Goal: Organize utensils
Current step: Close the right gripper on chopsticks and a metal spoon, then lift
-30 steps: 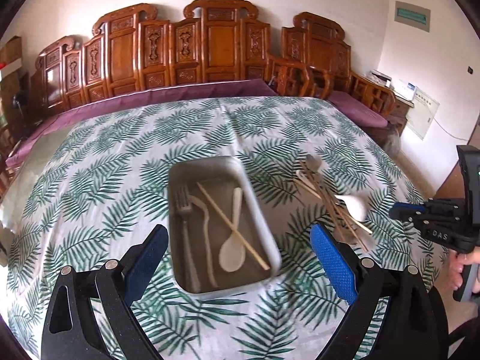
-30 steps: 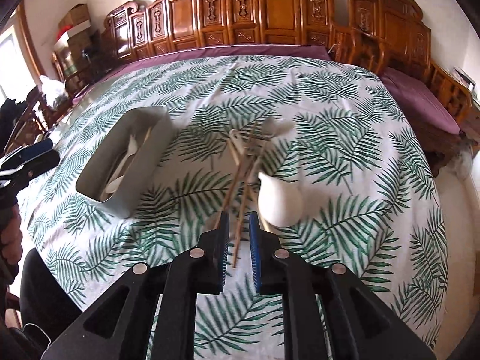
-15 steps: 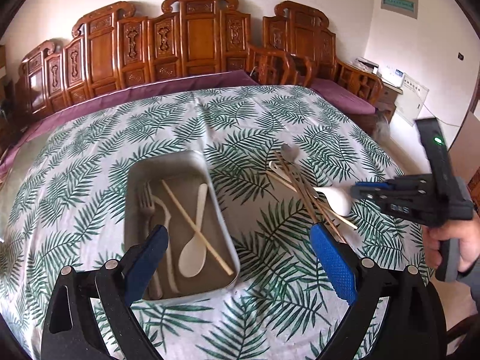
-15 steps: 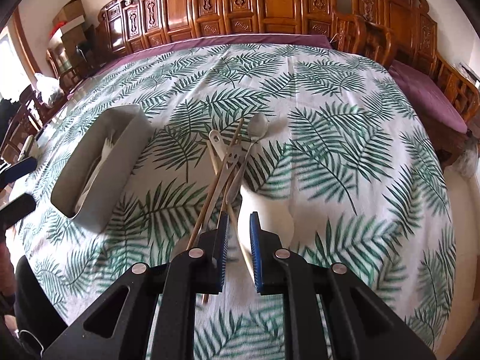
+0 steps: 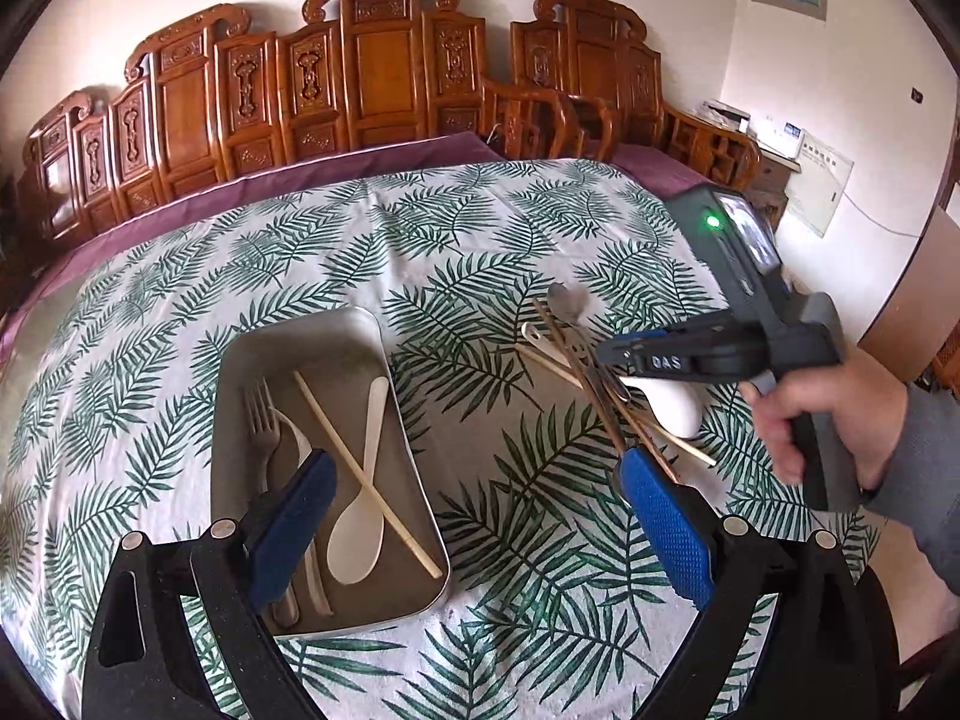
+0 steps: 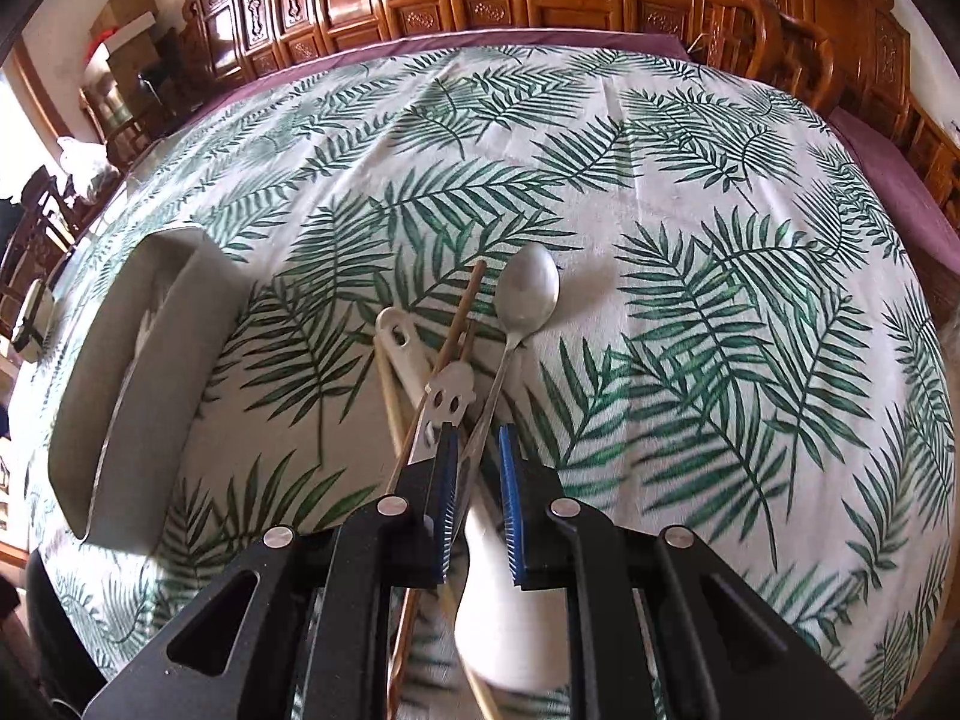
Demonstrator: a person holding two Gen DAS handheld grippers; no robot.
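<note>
A grey metal tray [image 5: 360, 324] on the palm-leaf tablecloth holds a fork [image 5: 264, 426], a cream spoon [image 5: 360, 528], a chopstick [image 5: 360, 468] and a pale utensil. Right of it lies a pile: a metal spoon [image 6: 528, 294], brown chopsticks [image 6: 465, 306], a white ladle [image 6: 498, 618] and a metal utensil with cut-out holes [image 6: 450, 399]. My right gripper [image 6: 478, 438] hovers over the pile, jaws a narrow gap apart astride the metal spoon's handle; it also shows in the left wrist view [image 5: 606, 351]. My left gripper [image 5: 474, 480] is wide open above the tray's near end.
Carved wooden chairs [image 5: 384, 72] line the table's far side. A purple cloth [image 5: 360, 162] shows under the tablecloth's far edge. The tray shows at the left in the right wrist view [image 6: 138, 360].
My right gripper has moved forward and down over the pile, now astride the metal spoon's handle. The left gripper's view has shifted, so the tray sits further left and nearer.
</note>
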